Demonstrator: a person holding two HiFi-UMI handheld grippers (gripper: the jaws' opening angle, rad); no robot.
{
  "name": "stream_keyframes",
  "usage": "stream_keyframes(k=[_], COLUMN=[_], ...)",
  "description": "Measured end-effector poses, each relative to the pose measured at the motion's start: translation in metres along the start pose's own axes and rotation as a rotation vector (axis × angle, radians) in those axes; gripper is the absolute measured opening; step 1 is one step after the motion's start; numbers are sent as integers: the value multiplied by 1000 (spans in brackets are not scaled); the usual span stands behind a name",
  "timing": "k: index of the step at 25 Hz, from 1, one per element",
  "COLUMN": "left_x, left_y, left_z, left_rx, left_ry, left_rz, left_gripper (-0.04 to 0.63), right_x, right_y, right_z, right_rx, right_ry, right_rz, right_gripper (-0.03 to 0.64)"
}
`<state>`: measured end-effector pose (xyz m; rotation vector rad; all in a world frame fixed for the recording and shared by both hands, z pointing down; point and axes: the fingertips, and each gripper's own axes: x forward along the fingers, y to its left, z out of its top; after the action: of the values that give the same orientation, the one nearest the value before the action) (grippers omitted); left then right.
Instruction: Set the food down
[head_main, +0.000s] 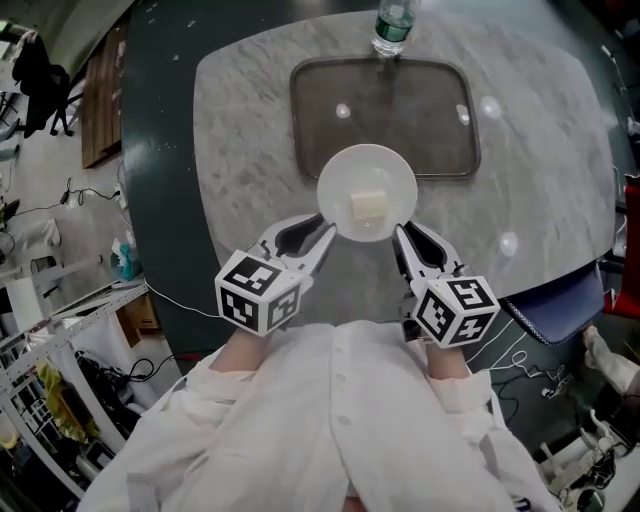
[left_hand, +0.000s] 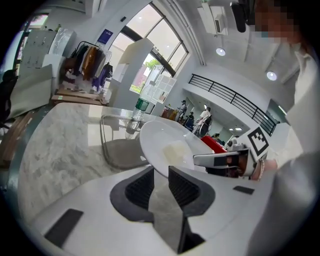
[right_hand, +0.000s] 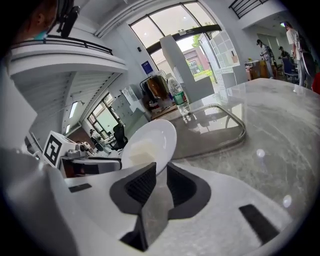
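Head view: white plate (head_main: 367, 180) with pale food cube (head_main: 367, 207) held level over near edge of tray (head_main: 310, 120), my left gripper (head_main: 322, 232) and right gripper (head_main: 400, 235) on opposite rims. Left gripper view: jaws clamp plate rim. Right gripper view: same, two-sided grip for balance.

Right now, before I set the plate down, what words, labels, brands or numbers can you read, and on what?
None readable.
Bottle label: green, print too blurred.
Blue wall sign: too small.
Left marker cube, right marker cube: square patterns only, no letters.
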<state>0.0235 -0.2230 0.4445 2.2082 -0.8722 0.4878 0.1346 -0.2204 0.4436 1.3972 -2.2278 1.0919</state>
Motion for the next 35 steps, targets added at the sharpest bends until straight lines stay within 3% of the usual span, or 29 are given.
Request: stream_keyframes(k=[16,35], left_x=[66,131], left_y=[34,63], left_z=[63,80], left_rx=[-48,-59], left_ry=[-39,2], left_rz=[56,94], left_gripper=[86,86], right_x=[59,108], right_y=[-51,-107], right_z=[75,85], right_rx=[-62,-7], right_ry=[62,109], right_rz=[50,69], right_gripper=[55,55])
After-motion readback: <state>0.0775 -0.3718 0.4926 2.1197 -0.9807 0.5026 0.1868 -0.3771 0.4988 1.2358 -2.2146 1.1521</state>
